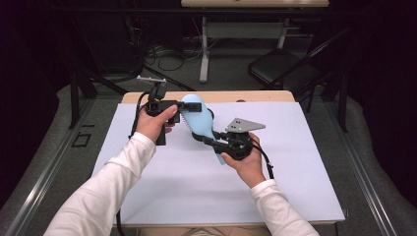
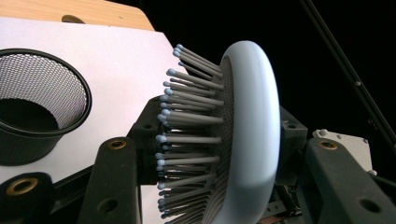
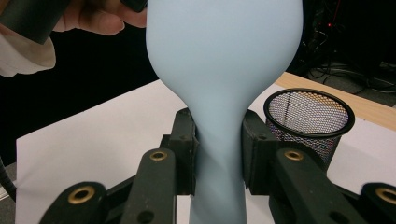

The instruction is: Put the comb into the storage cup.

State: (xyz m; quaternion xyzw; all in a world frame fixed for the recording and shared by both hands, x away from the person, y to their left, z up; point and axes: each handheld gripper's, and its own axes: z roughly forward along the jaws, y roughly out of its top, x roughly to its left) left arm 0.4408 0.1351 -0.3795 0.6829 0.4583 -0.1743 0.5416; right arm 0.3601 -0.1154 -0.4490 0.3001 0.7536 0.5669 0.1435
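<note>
Pale blue plastic paddle hairbrush with grey ball-tipped bristles hangs in the air above the middle of the white sheet-covered table, carried by both tools at once. From the high view its broad head points toward about 11 o'clock and its narrow handle runs down toward 5 o'clock.

At the head end, the left gripper comes in from 9 o'clock, and its black jaws are clamped across the head: in the left gripper view one pad presses against the bristle side and the other against the smooth rounded back, so the brush sits edge-on between them. The jaws have just closed the last bit onto the head.

At the handle end, the right gripper reaches in from 4 o'clock. In the right gripper view its two pads squeeze the slim neck of the handle from either side, with the wide back of the head rising above them.

A round black wire-mesh cup stands upright on the sheet, at about 3 o'clock of the handle in the right gripper view, apart from the brush.
</note>
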